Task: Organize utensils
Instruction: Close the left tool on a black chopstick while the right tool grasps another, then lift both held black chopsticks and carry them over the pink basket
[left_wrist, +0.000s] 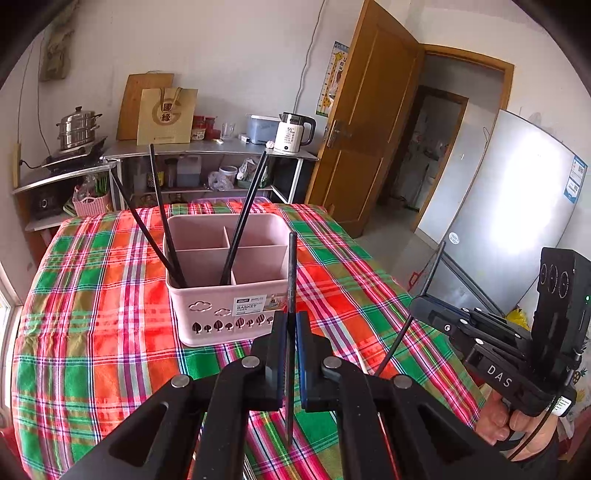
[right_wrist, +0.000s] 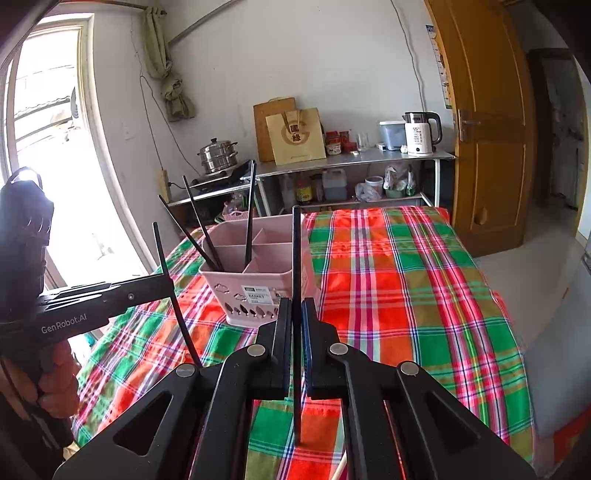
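Observation:
A pink divided utensil basket stands on the plaid tablecloth; it also shows in the right wrist view. Several black chopsticks lean in its front compartments. My left gripper is shut on one black chopstick, held nearly upright just in front of the basket. My right gripper is shut on another black chopstick, upright, near the basket's front right corner. The right gripper also shows in the left wrist view, off to the right of the basket.
The table carries a red-green plaid cloth. A white stick end lies on the cloth near the front. Behind stand metal shelves with a steamer pot, paper bag and kettle. A wooden door and a fridge are at right.

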